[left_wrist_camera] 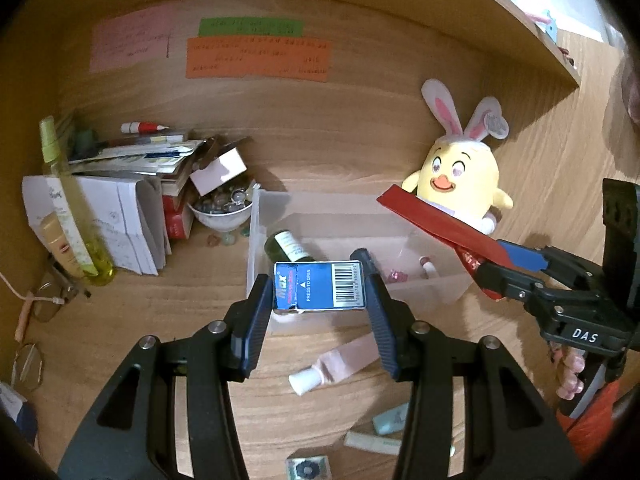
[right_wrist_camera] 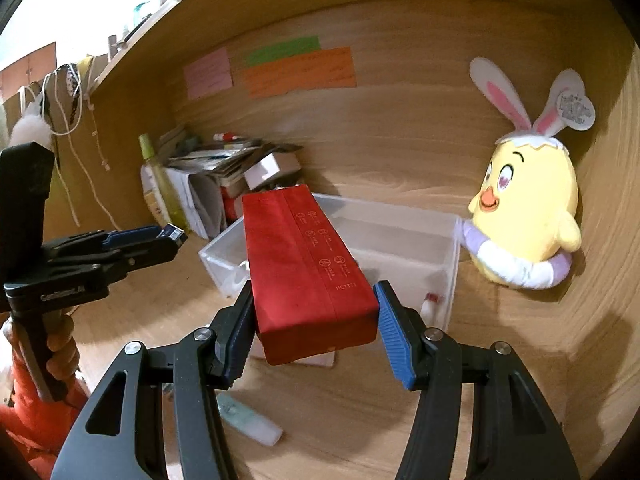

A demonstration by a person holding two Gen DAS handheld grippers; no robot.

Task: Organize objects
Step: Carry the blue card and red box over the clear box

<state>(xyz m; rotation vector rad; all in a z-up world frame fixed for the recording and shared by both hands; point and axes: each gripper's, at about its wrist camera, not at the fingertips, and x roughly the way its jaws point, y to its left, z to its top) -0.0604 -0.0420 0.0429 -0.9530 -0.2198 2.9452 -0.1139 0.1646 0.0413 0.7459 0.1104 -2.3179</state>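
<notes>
Left wrist view: left gripper [left_wrist_camera: 318,292] at frame centre, pinching a small blue staple box [left_wrist_camera: 318,287] by its short ends, barcode side up, held above the near wall of a clear plastic bin [left_wrist_camera: 256,240]. Inside the bin, a dark green bottle [left_wrist_camera: 289,245] lying tilted near the left wall, plus a few small pinkish items at right, too blurred to name. Below the box on the desk [left_wrist_camera: 340,176], a pale pink tube [left_wrist_camera: 340,364] with a white cap. At right of frame, right gripper [left_wrist_camera: 496,264] reaching in, a long red box [left_wrist_camera: 436,220] clamped in it.

Right wrist view: right gripper [right_wrist_camera: 316,320] low centre, jaws pressed against both long sides of the red box [right_wrist_camera: 308,264], far end extending over the bin [right_wrist_camera: 452,256]. Yellow chick plush with rabbit ears [right_wrist_camera: 528,208] at right, leaning against the wooden back panel. Left gripper [right_wrist_camera: 170,236] at mid left, the blue box barely visible at its tip. Stack of papers and books at centre left, behind the bin.
</notes>
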